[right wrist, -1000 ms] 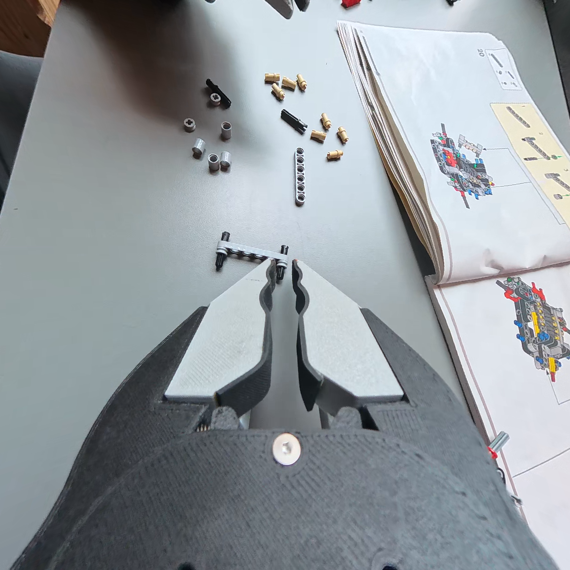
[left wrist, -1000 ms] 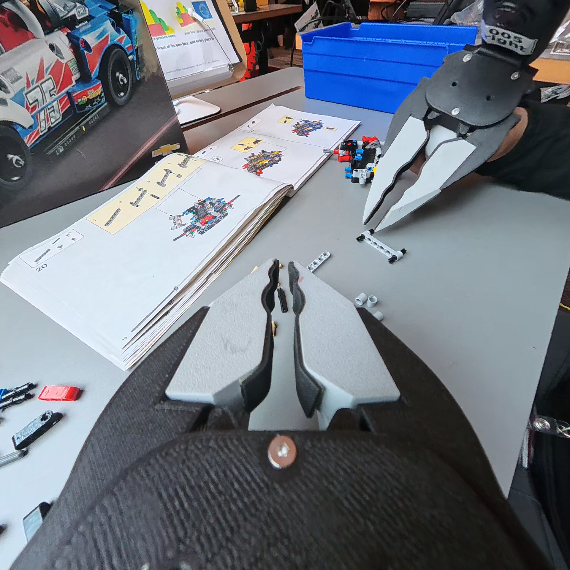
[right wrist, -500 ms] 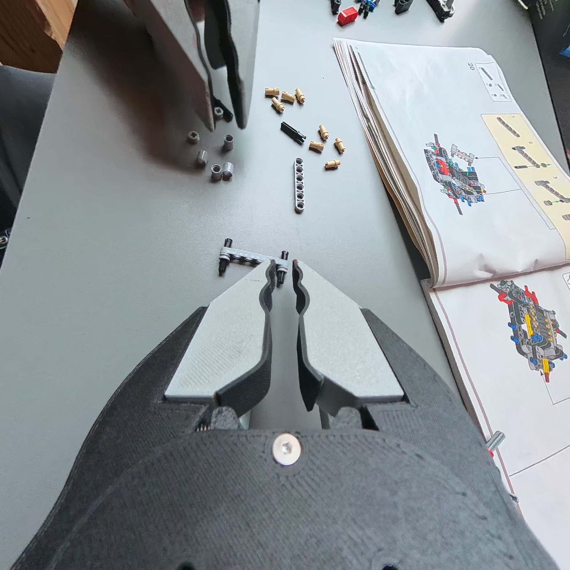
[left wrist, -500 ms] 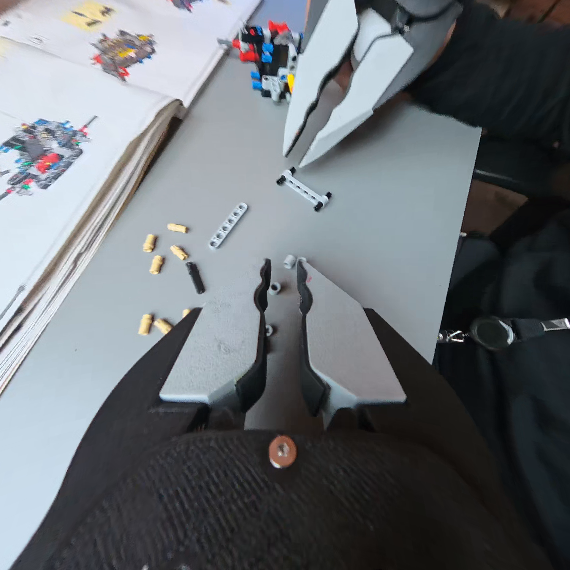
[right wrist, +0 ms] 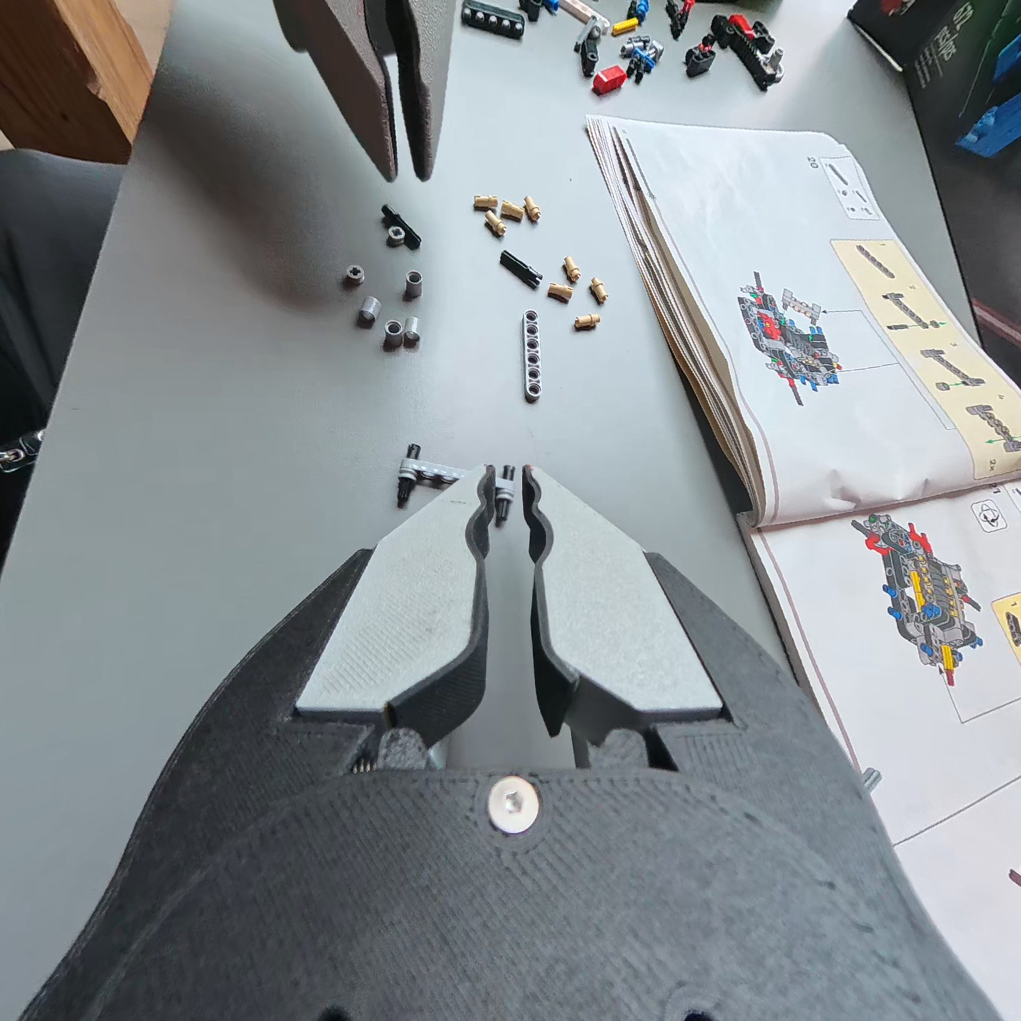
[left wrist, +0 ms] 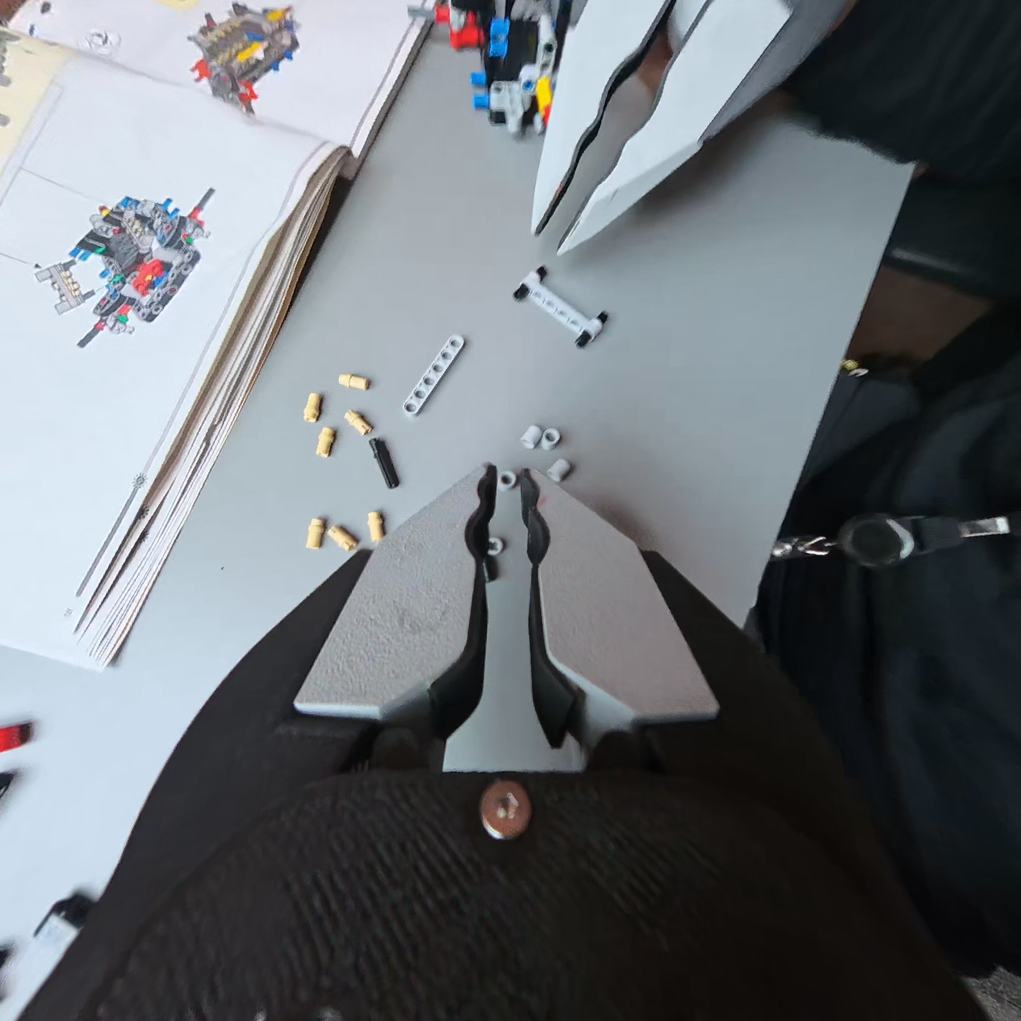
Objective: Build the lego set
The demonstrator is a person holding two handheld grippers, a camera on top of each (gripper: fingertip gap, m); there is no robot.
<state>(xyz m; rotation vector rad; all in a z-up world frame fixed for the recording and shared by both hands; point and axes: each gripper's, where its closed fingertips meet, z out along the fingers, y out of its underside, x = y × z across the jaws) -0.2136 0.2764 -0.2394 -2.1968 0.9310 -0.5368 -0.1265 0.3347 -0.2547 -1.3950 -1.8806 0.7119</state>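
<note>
A short grey beam with black pins at both ends (right wrist: 436,474) lies on the grey table (right wrist: 221,442). My right gripper (right wrist: 505,472) is open a little, its tips on either side of the beam's right-end pin. It also shows in the left wrist view (left wrist: 547,237), just behind that beam (left wrist: 561,305). My left gripper (left wrist: 507,475) is slightly open and empty, low over several small grey bushes (left wrist: 540,436), with one bush (left wrist: 506,479) between its tips. In the right wrist view the left gripper (right wrist: 409,177) hangs above the bushes (right wrist: 387,304).
A loose grey beam with holes (right wrist: 531,353), a black pin (right wrist: 520,269) and several tan pins (right wrist: 511,210) lie mid-table. The open instruction booklet (right wrist: 801,331) is to the right. Loose parts (right wrist: 690,38) lie at the far end. A partial assembly (left wrist: 514,61) sits behind the right gripper. The table edge (left wrist: 829,387) is close.
My left gripper swung away from the booklet and came down over the grey bushes. My right gripper stayed at the pinned beam and edged slightly forward around its right-end pin.
</note>
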